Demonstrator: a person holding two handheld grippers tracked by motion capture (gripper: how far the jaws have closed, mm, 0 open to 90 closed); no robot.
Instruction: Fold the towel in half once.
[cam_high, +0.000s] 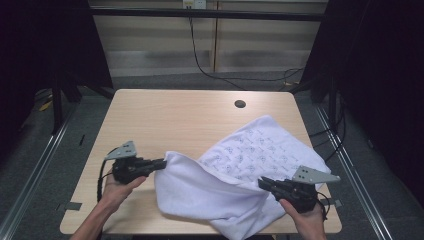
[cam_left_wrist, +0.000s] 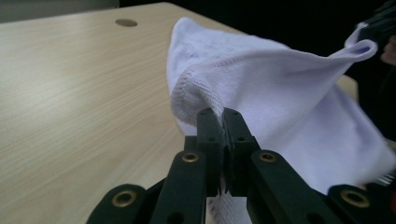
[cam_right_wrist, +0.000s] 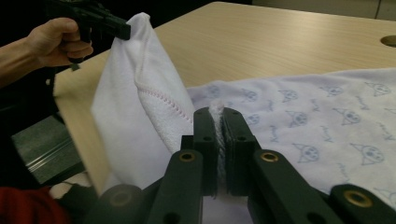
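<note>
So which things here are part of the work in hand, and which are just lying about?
In the job:
- white towel, lifted at two edges
- left gripper, shut on the towel's edge
- right gripper, shut on the towel's edge
- table under it

Lying about:
- round hole in the tabletop
- black cable on the floor beyond

Left hand-held gripper (cam_left_wrist: 223, 114) pinches the white towel's (cam_left_wrist: 280, 93) hem.

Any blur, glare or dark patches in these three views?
High view: evenly lit light wooden table, surroundings black. Left gripper view: sharp left tongs, the white printed towel softening at its right edge. Right gripper view: right tongs crisp, the far hand soft.
</note>
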